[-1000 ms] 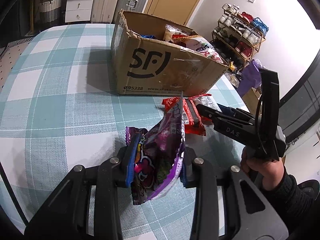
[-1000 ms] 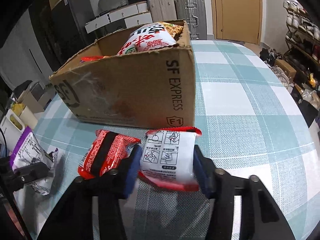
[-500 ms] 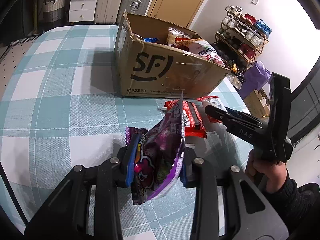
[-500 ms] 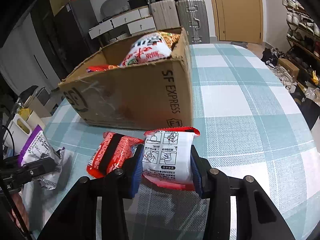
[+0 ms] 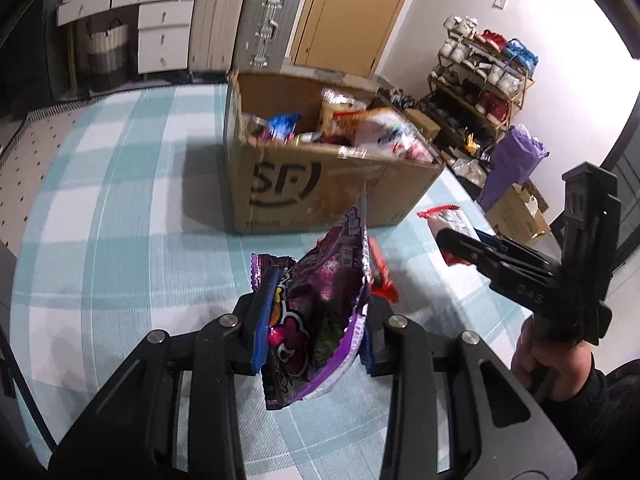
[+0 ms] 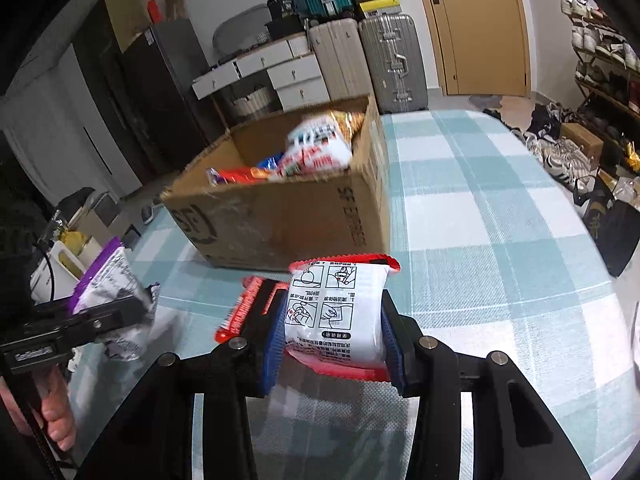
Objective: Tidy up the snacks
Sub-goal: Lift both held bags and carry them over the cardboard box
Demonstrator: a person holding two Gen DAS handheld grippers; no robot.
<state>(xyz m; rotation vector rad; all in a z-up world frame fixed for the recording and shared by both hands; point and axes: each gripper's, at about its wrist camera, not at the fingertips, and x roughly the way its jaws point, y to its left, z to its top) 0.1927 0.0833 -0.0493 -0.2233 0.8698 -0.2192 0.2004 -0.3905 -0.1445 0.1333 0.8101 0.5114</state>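
Observation:
My left gripper (image 5: pixel 314 320) is shut on a purple snack bag (image 5: pixel 320 304), held upright above the checked tablecloth. In the right wrist view that same purple snack bag (image 6: pixel 114 280) shows at the left edge. My right gripper (image 6: pixel 330 332) is shut on a white packet with red edges (image 6: pixel 336 312), lifted off the table; the white packet (image 5: pixel 448 224) also shows at the right gripper's tips in the left wrist view. A red snack packet (image 6: pixel 244 304) lies on the cloth just behind both. An open cardboard box (image 5: pixel 320 184) with several snacks inside stands beyond; the same cardboard box (image 6: pixel 288 216) fills the right wrist view's middle.
The table carries a teal-and-white checked cloth (image 5: pixel 120 200). A shoe rack (image 5: pixel 488 68) and a purple bag stand on the floor to the right. Suitcases (image 6: pixel 388 60) and white drawers stand by the far wall, near a wooden door.
Both grippers have risen with their packets, so the box's inside now shows from above. The right gripper's jaws tightened on the white packet and lifted it off the cloth.

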